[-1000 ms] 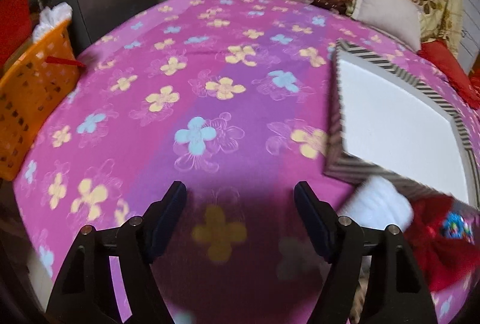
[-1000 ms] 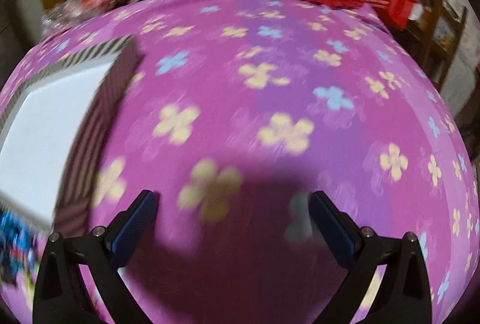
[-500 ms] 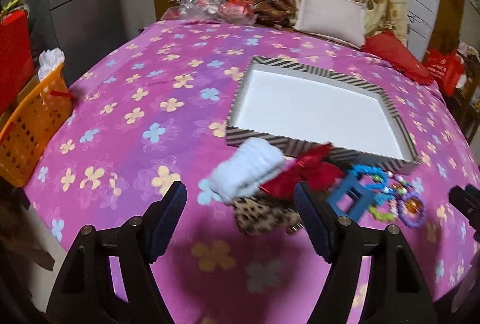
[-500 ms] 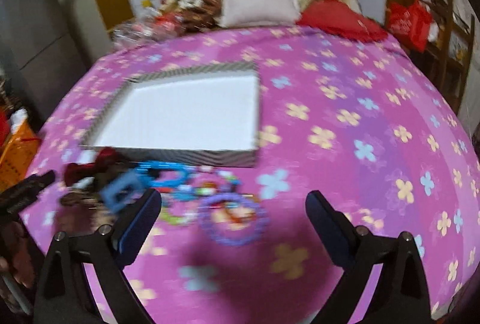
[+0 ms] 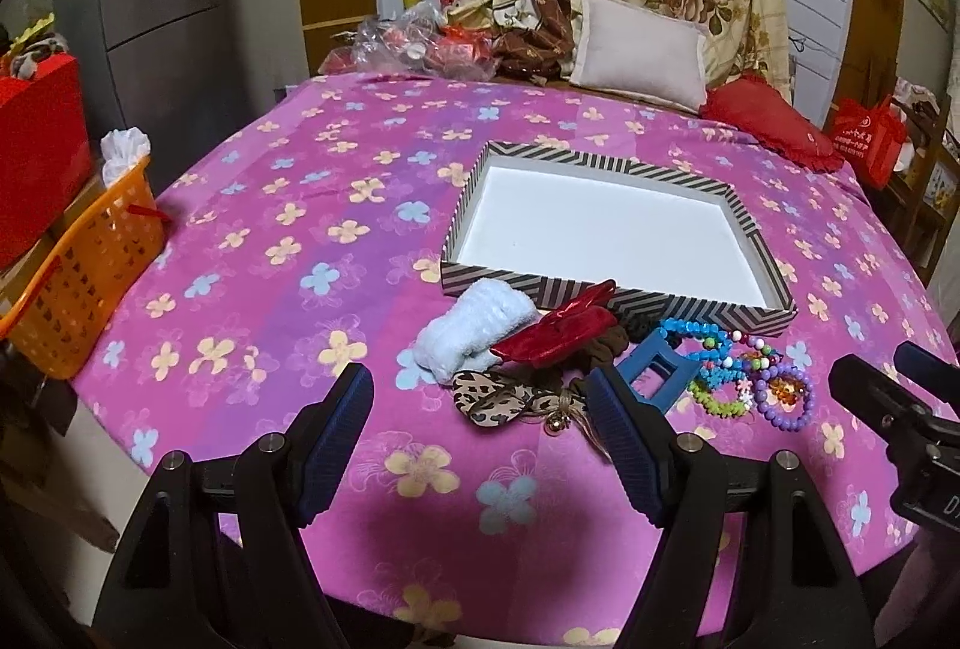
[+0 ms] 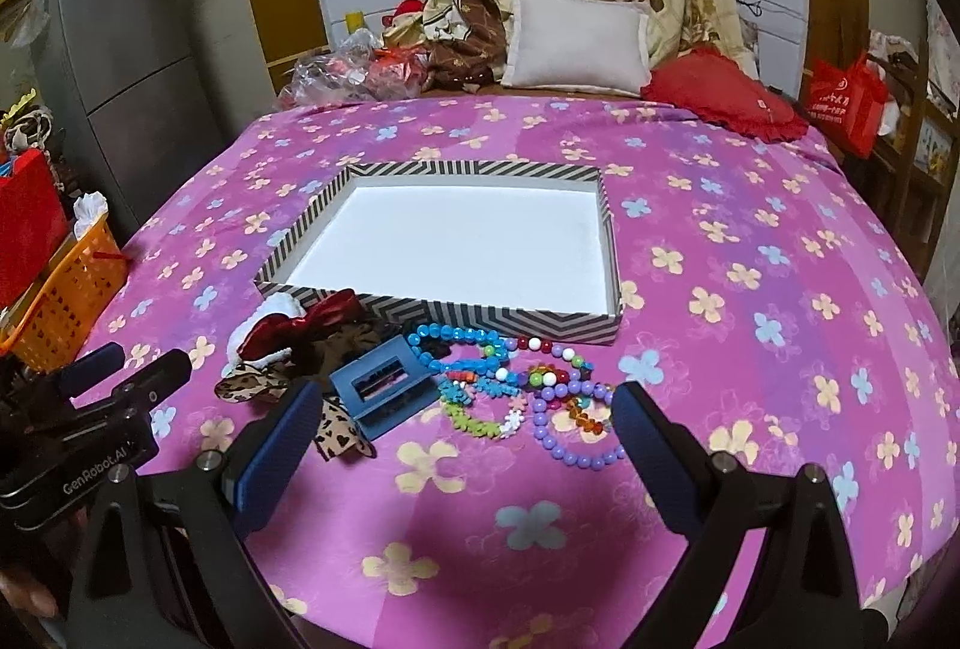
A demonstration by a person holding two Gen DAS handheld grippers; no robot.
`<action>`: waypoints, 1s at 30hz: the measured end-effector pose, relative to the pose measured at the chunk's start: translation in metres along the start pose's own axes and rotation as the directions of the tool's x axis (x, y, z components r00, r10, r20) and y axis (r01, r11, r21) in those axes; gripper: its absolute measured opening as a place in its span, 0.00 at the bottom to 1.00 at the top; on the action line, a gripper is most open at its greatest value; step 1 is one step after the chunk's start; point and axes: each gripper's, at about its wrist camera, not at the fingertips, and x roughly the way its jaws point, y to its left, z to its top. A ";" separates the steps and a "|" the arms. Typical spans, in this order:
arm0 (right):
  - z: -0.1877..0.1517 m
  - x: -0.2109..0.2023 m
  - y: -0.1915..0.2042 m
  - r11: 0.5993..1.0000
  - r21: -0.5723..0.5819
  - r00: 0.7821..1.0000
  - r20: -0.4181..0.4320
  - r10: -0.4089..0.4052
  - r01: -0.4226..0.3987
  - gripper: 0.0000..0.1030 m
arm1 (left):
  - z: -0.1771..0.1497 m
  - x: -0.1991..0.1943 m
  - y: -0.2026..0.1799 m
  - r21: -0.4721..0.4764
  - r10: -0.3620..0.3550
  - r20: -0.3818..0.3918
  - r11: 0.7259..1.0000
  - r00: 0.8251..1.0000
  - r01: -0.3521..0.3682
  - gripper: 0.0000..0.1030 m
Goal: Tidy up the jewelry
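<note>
Jewelry pile (image 6: 510,385) beside striped tray (image 6: 480,316)

Beads and hair things beside a striped box

Bright bead bracelets (image 6: 540,397) and a blue hair clip (image 6: 384,394) were seen just in front of the striped box (image 6: 462,314).

From your left wrist view, the blue hair claw (image 5: 657,370) is partly hidden behind your own right-hand finger (image 5: 624,436), and the brown scrunchie (image 5: 606,343) lies mostly buried under the red bow (image 5: 555,334). The right gripper (image 5: 900,403) is cut off by the frame's right edge. From your right wrist view, the white fluffy band (image 6: 279,310) shows only slivers behind that bow.
</note>
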 end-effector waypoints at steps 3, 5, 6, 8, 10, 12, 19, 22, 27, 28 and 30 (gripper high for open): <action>0.000 -0.003 0.003 1.000 -0.008 1.000 0.004 -0.008 0.008 0.96 | -0.001 -0.004 0.001 -0.003 0.003 0.010 1.000 1.000 -0.003 0.75; -0.001 -0.004 0.004 1.000 -0.009 1.000 0.012 -0.015 0.015 0.96 | -0.002 -0.006 0.001 0.002 0.005 0.015 1.000 1.000 -0.005 0.75; -0.001 -0.004 0.004 1.000 -0.006 1.000 0.011 -0.016 0.016 0.96 | -0.003 -0.007 0.001 0.007 0.007 0.016 1.000 1.000 -0.007 0.75; -0.002 -0.003 0.003 1.000 0.000 1.000 0.010 -0.017 0.017 0.96 | -0.004 -0.008 0.000 0.012 0.009 0.018 1.000 1.000 -0.009 0.75; -0.003 -0.003 0.003 1.000 0.005 1.000 0.008 -0.020 0.020 0.96 | -0.005 -0.008 -0.002 0.014 0.006 0.018 1.000 1.000 -0.006 0.75; -0.004 -0.002 0.002 1.000 0.006 1.000 0.005 -0.021 0.021 0.96 | -0.006 -0.008 -0.002 0.014 0.003 0.017 1.000 1.000 -0.003 0.75; -0.006 0.002 -0.003 0.999 0.020 1.000 -0.009 -0.028 0.028 0.96 | -0.008 -0.003 -0.003 -0.002 -0.016 -0.003 1.000 1.000 0.016 0.75; -0.008 0.005 -0.005 0.999 0.026 1.000 -0.009 -0.023 0.023 0.96 | -0.008 -0.003 -0.003 -0.005 -0.015 0.000 1.000 1.000 0.015 0.75; -0.011 0.007 -0.006 0.999 0.045 1.000 -0.006 0.001 -0.001 0.96 | -0.008 -0.003 -0.002 0.000 -0.005 0.006 1.000 1.000 0.005 0.75; -0.011 0.008 -0.006 0.999 0.050 1.000 -0.006 0.010 -0.010 0.96 | -0.008 -0.003 -0.003 -0.001 -0.004 0.006 1.000 1.000 0.004 0.75; -0.013 0.008 -0.006 0.998 0.059 1.000 -0.005 0.013 -0.012 0.96 | -0.008 -0.002 -0.003 0.001 -0.004 0.005 1.000 1.000 0.004 0.75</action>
